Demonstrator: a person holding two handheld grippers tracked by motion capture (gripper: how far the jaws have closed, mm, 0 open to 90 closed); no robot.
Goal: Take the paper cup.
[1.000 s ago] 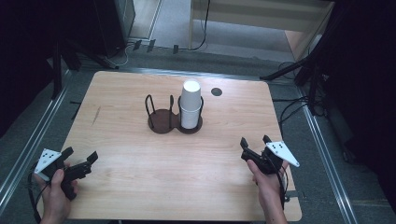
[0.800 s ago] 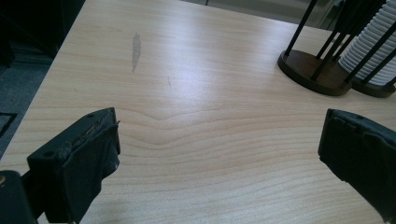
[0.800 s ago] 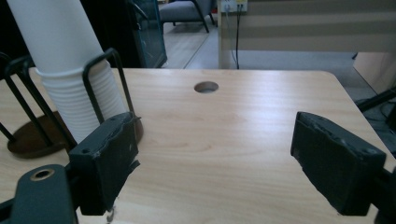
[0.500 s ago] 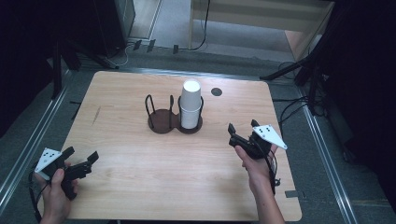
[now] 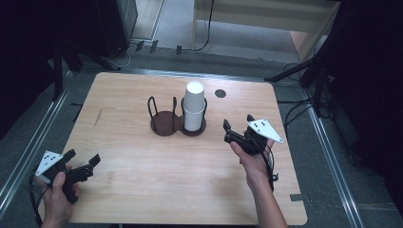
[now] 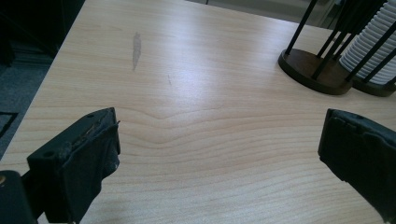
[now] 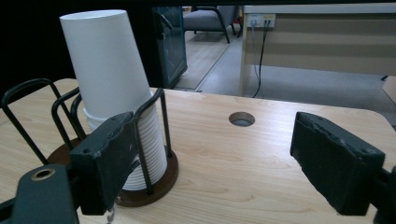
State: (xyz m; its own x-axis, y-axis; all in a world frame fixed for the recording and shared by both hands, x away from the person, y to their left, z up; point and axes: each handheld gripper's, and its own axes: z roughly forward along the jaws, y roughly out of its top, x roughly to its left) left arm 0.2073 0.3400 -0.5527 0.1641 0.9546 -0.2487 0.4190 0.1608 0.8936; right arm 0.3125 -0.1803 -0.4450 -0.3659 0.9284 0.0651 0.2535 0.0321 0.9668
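- Pale wood-grain worktop [image 5: 142, 190], smooth and matte, rounded at its corners, with one dull grey scuff [image 6: 136, 49] towards its left edge.
- Up near the middle, a little towards the far edge, stands a dark wooden holder [image 5: 166, 123]: two round bases joined side by side, each ringed by thin black wire hoops.
- Its right-hand base carries a stack of white paper cups [image 5: 194, 107], ribbed where the rims pile up low down, smooth and tapered at the top cup, which stands well clear of the hoops.
- The left-hand base holds nothing inside its hoops.
- Right gripper [image 5: 237, 127] hangs just beside the stack, on its right-hand side, not touching it; the jaws gape wide with nothing between them.
- From the right gripper view, the blocky black pads [image 7: 109, 161] look rubbery and scuffed, and the near one overlaps the stack and a hoop in the picture.
- A grey three-cornered plate [image 5: 264, 129] with dark dots sits on top of that gripper, and a black cable trails back along the forearm.
- Behind the holder, close to the far edge, a small round hole [image 5: 220, 93] is cut into the wood.
- Left gripper [image 5: 81, 160] sits low at the near left corner, well apart from the holder; its jaws are spread wide too, gripping nothing, with bare wood showing between them in the left gripper view.
- One of its pads [image 6: 95, 154] is worn and frayed along the edge.
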